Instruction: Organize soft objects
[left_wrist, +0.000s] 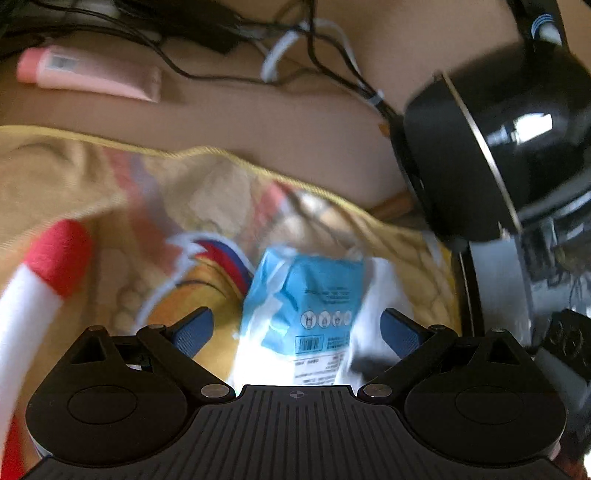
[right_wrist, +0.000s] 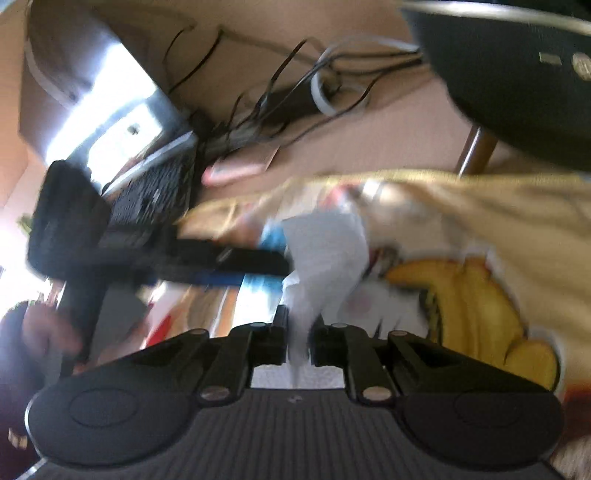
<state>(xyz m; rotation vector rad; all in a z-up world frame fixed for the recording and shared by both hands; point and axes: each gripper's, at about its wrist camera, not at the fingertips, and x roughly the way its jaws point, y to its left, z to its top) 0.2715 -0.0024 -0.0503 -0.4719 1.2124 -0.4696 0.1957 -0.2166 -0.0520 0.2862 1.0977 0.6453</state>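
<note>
The blue and white tissue pack (left_wrist: 308, 306) lies on the yellow cartoon blanket (left_wrist: 110, 184), and it sits between the two blue pads of the left gripper (left_wrist: 297, 328), which is spread wide and touches nothing. A white sheet (right_wrist: 325, 251) sticks out of the pack, and the right gripper (right_wrist: 298, 343) has its two fingers pinched tight on that sheet. The picture from the right gripper is blurry. Past the blanket's far edge, on the brown table (left_wrist: 295, 122), lies a pink tube (left_wrist: 88, 72). Behind the tube is a mess of black and white cables (left_wrist: 314, 55). To the right of the blanket stands a shiny black round thing (left_wrist: 498, 136). A red and white soft tube (left_wrist: 40, 280) rests on the blanket's left side.
</note>
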